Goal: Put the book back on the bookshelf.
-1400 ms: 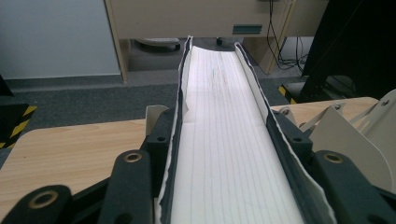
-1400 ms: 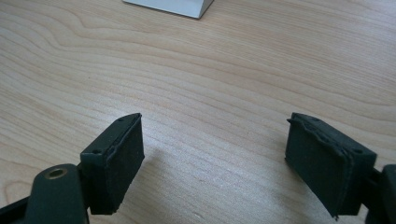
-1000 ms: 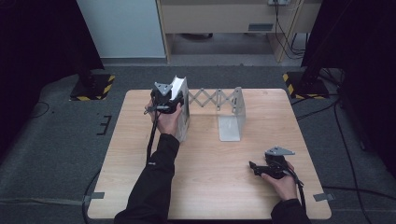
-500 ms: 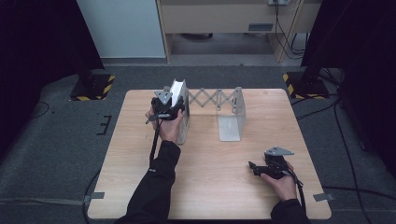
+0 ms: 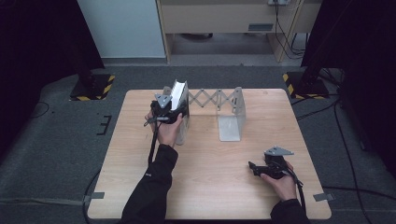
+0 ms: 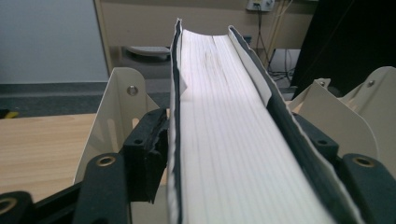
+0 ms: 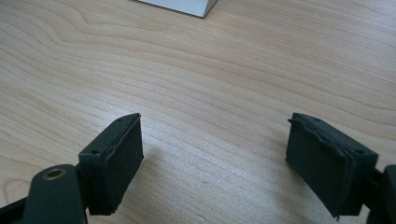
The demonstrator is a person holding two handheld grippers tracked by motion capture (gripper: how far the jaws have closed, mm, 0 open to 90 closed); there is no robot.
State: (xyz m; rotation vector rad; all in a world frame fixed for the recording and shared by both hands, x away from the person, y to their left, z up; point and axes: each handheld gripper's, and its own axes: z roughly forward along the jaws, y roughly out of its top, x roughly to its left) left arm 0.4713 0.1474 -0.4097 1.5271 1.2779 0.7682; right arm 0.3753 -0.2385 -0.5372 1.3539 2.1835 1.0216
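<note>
A thick book (image 5: 179, 94) with a dark cover stands upright at the left end of a cream metal folding rack (image 5: 232, 116). My left gripper (image 5: 172, 112) is at its near edge, and the book (image 6: 224, 116) lies between the jaws. The jaws have just been opening; the left pad (image 6: 148, 149) stands slightly off the cover. The rack's end plates (image 6: 116, 107) rise on either side. My right gripper (image 5: 253, 168) rests low near the table's front right, open, with only bare wood between its pads (image 7: 116, 158).
The wooden table (image 5: 210, 186) carries the rack across its far half, with a scissor link (image 5: 210, 99) joining the two plates. A white corner of the rack's base (image 7: 187, 7) lies ahead of the right gripper. Dark stands and cables sit on the floor around.
The left hand has slid slightly toward the near edge while staying at the book. The right hand has kept still.
</note>
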